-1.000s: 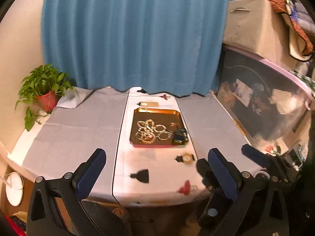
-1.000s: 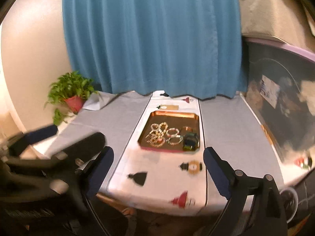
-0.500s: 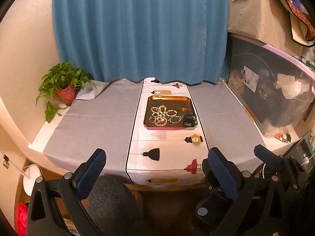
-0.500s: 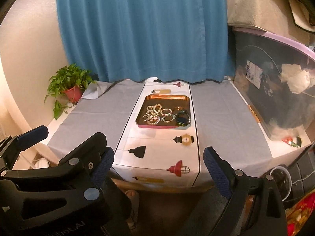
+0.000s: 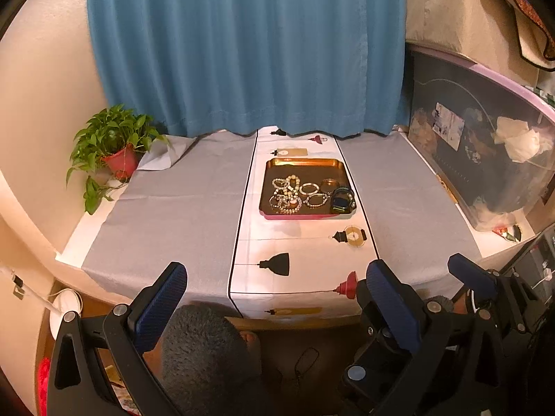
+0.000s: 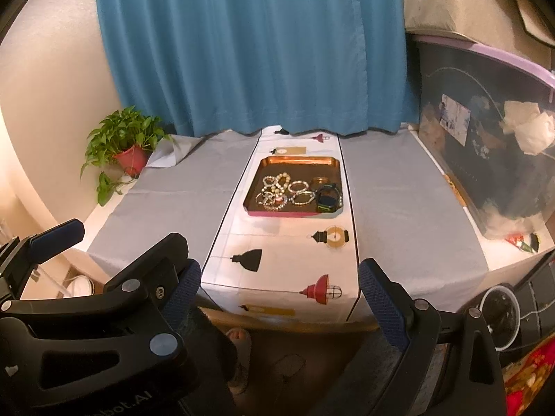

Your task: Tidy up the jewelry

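A copper tray [image 5: 305, 163] [image 6: 300, 161] sits on the white table runner at the far middle of the table. In it lie several beaded bracelets [image 5: 289, 194] [image 6: 277, 190] and a dark watch [image 5: 341, 201] [image 6: 327, 199] at the right. My left gripper [image 5: 277, 298] is open and empty, held well back from the table's near edge. My right gripper [image 6: 279, 294] is open and empty too, also short of the table. Each gripper shows at the edge of the other's view.
A potted plant [image 5: 114, 149] stands at the table's far left corner. A blue curtain [image 5: 242, 48] hangs behind. A dark storage bin [image 5: 485, 145] with a box on top borders the right side. A person's head [image 5: 204, 350] is low between my left fingers.
Both grippers have drawn back and up from the table, so the tray now looks smaller and farther. Both stay open.
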`<state>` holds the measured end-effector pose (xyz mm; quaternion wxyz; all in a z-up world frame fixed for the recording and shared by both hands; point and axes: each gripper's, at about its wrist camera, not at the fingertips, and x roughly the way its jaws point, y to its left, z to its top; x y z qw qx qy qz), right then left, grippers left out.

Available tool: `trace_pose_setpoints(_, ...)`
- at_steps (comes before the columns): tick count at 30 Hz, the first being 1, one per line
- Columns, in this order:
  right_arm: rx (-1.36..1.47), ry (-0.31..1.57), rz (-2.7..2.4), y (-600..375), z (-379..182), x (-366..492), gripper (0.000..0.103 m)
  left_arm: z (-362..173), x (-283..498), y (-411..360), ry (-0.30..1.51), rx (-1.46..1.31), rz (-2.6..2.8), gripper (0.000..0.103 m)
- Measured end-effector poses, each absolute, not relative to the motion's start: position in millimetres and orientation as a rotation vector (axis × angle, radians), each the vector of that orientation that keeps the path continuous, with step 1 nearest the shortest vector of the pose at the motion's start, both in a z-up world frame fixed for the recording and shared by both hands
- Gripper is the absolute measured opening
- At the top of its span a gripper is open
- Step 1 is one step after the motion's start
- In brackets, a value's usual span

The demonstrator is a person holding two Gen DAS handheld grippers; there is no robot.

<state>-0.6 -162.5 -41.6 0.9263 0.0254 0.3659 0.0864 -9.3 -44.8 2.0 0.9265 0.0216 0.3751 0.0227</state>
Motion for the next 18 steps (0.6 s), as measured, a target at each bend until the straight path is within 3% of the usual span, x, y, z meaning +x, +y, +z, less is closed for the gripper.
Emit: trace_pose_setpoints(18, 0.06, 0.763, 0.179, -165.6, -48.7, 6.1, 0.092, -1.0, -1.6, -48.9, 0.782, 0.051, 0.043, 0.103)
